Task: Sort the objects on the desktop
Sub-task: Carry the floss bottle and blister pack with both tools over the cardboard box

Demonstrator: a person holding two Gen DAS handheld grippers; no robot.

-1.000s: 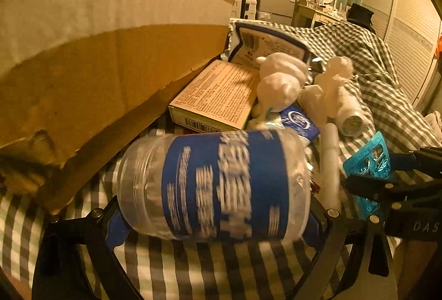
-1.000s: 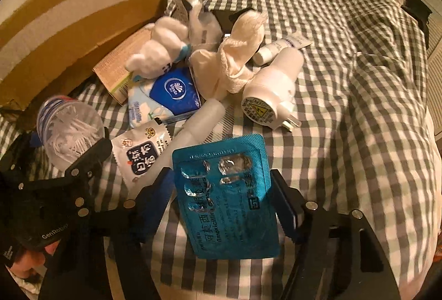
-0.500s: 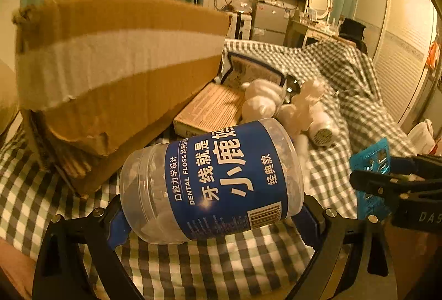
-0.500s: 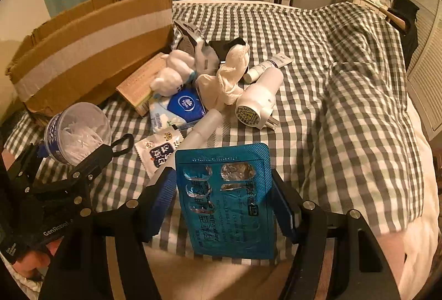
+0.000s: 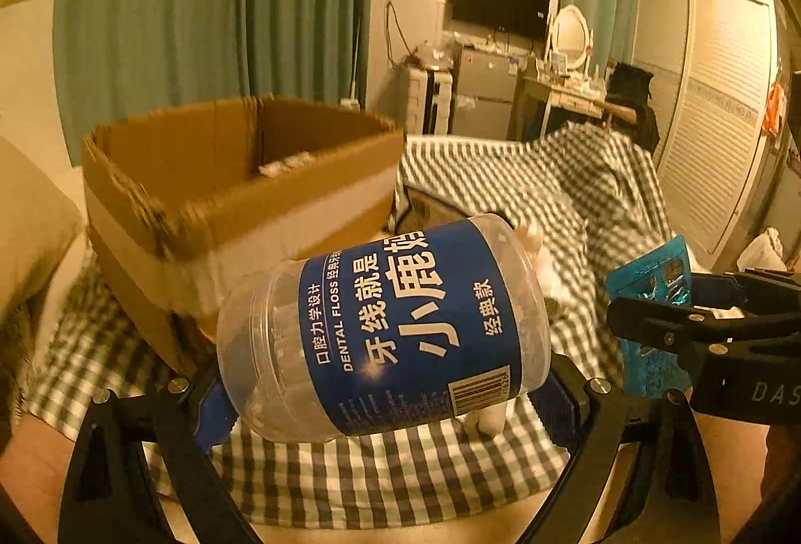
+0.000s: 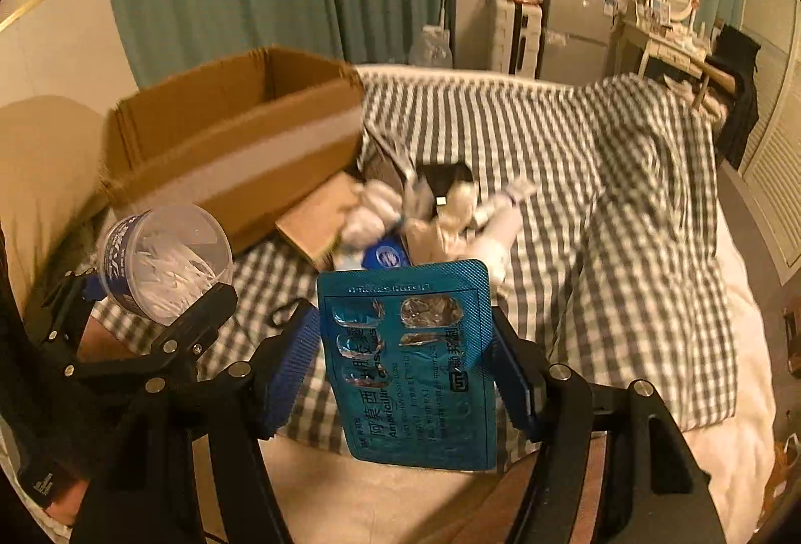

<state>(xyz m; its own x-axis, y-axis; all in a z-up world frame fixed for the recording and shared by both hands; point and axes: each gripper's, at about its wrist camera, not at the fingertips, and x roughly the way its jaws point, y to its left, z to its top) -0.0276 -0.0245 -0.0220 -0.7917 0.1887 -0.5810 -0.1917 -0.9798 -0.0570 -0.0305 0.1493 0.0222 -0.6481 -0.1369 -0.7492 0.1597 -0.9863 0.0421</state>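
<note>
I grip the clear plastic floss jar (image 5: 385, 334) sideways in my left gripper (image 5: 388, 399), the foil blister pack (image 6: 413, 359) clamped in my right gripper (image 6: 405, 364), centre frame.

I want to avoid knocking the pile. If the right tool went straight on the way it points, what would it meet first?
Probably the heap of small items on the checked bedspread, just beyond the blister pack the right tool grips; depth is uncertain.

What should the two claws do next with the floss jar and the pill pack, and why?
Probably carry both over the open cardboard box and release. The left claw grips the dental floss jar and the right claw grips the blue pill pack, both lifted clear of the checked bedspread, with the box just ahead.
</note>
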